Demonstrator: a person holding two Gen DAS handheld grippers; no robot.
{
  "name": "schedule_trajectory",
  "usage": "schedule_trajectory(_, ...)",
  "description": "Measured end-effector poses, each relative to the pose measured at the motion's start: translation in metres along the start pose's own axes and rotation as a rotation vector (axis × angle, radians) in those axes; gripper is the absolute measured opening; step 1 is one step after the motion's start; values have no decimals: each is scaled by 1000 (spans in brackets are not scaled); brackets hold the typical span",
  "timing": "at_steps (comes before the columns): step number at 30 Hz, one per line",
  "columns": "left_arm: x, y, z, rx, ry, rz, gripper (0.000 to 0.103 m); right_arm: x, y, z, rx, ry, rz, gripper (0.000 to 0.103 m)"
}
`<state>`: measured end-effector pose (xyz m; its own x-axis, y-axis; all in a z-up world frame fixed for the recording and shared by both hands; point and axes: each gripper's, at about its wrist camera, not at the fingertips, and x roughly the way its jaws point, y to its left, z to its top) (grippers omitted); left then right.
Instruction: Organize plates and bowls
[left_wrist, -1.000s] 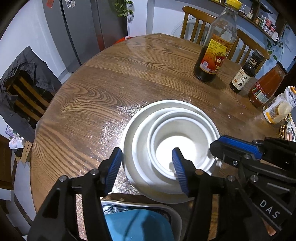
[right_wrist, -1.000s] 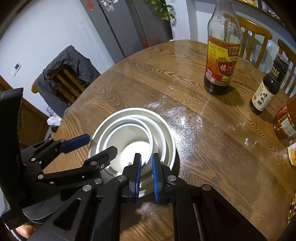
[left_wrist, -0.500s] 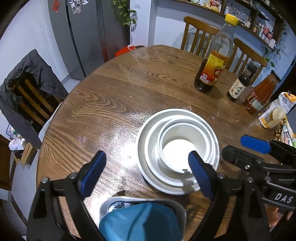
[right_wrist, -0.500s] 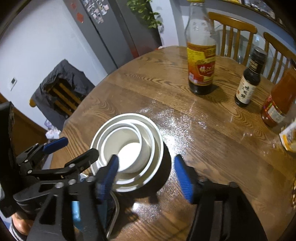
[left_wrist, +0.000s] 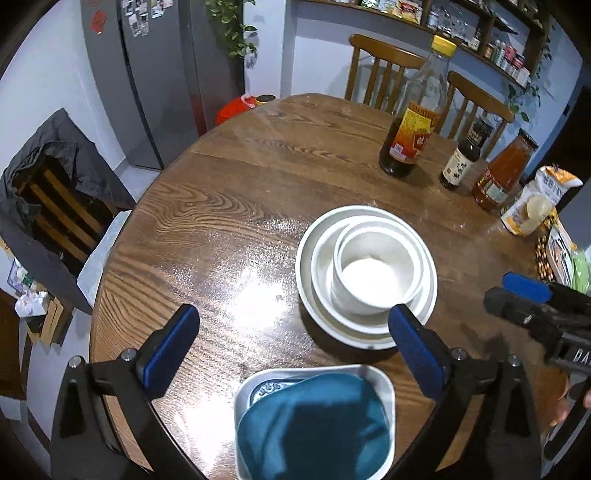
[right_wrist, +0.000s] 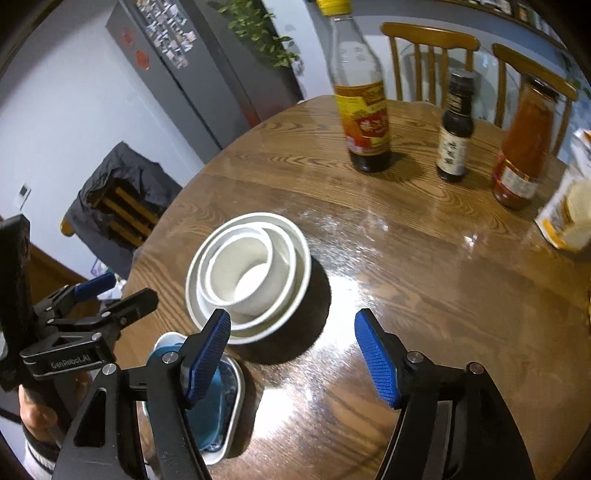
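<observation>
A white plate (left_wrist: 307, 258) lies on the round wooden table (left_wrist: 221, 206) with two white bowls (left_wrist: 369, 277) nested in it; the right wrist view shows the same stack (right_wrist: 247, 273). My left gripper (left_wrist: 291, 317) hovers in front of the stack, its jaws opening wide with nothing between them. My right gripper (right_wrist: 291, 321) is open over bare table just right of the stack, also holding nothing. Close to the table's near edge, a teal bowl (left_wrist: 314, 424) sits in a white square dish (left_wrist: 386, 384) with a blue pattern.
Three sauce bottles, the tallest (left_wrist: 410, 140) among them, stand at the far right of the table next to snack packets (left_wrist: 535, 206). Wooden chairs (left_wrist: 384, 70) stand behind the table. A chair with a dark jacket (left_wrist: 48, 177) is at the left, by a grey fridge (left_wrist: 155, 74).
Both grippers have opened and drawn back and up from the white stack, which stays on the table. The right jaws went from shut to wide apart.
</observation>
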<state>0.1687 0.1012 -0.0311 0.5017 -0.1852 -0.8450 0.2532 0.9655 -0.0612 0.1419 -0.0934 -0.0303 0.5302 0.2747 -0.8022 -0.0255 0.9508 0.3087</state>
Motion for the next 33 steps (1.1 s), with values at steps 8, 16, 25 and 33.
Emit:
schedule_trajectory(8, 15, 11, 4, -20, 42, -60, 102, -10, -15, -4, 68, -31, -68, 70)
schedule_trajectory(16, 27, 10, 15, 28, 60, -99, 102, -7, -17, -5, 124, -42, -107, 70)
schedule_trajectory(25, 46, 33, 25, 0, 135, -159, 101, 16, -8, -4, 164, -28, -129, 70)
schedule_trajectory(33, 55, 54, 23, -40, 181, -163, 99, 32, -11, -15, 250, -19, -105, 70)
